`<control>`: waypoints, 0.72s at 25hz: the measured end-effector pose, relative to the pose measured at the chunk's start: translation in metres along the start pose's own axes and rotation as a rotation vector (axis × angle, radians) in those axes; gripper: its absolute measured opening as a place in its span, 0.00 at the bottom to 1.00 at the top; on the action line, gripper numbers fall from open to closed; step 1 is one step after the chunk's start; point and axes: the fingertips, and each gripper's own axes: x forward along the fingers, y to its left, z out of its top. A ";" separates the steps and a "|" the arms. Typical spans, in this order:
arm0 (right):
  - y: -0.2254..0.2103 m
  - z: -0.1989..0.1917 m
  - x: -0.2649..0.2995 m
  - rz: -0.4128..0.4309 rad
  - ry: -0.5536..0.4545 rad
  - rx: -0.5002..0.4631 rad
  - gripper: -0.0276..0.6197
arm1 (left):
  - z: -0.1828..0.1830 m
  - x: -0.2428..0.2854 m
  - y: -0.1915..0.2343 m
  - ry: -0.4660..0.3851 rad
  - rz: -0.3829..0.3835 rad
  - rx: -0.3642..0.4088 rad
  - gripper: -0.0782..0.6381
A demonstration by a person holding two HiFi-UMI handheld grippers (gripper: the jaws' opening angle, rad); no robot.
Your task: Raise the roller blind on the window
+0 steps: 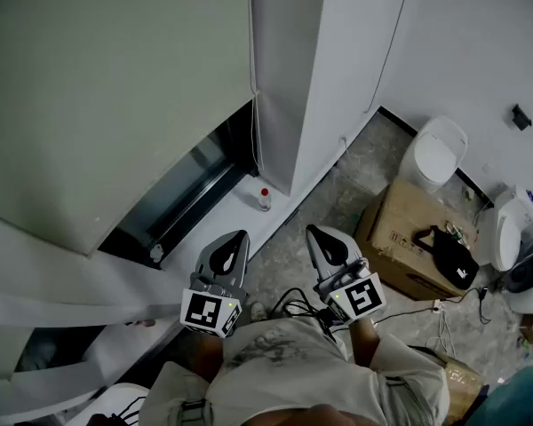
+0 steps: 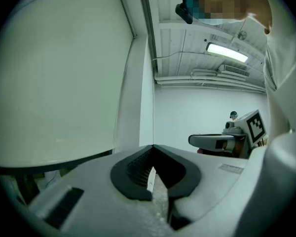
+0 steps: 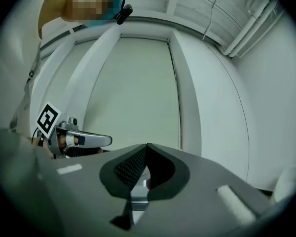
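Okay, both claws are closed and empty. The blind [image 1: 115,87] is at 10 o'clock, mostly down. Its cord [image 1: 255,136] hangs at 12 o'clock of the left claw [image 1: 239,237]. I'd open the right claw [image 1: 312,231], pinch the cord squarely and pull steadily.

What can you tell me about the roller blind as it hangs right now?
The roller blind is a flat, pale off-white sheet that looks like matte fabric, smooth and without folds. It is lowered over most of the window; its straight bottom edge stops above the sill, leaving a dark strip of window uncovered below. A thin pale cord hangs along its right edge. The left hand-held gripper and right hand-held gripper, both shut, are clear of it, and nothing else touches it.
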 end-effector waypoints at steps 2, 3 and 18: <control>-0.005 -0.008 -0.002 -0.022 0.032 -0.003 0.05 | -0.002 0.002 -0.002 0.005 -0.001 0.004 0.12; -0.007 -0.012 -0.003 -0.033 0.047 -0.002 0.05 | -0.004 0.003 -0.004 0.007 -0.002 0.005 0.12; -0.028 -0.014 -0.019 -0.001 0.018 -0.008 0.06 | -0.013 0.019 -0.036 0.002 0.058 -0.020 0.12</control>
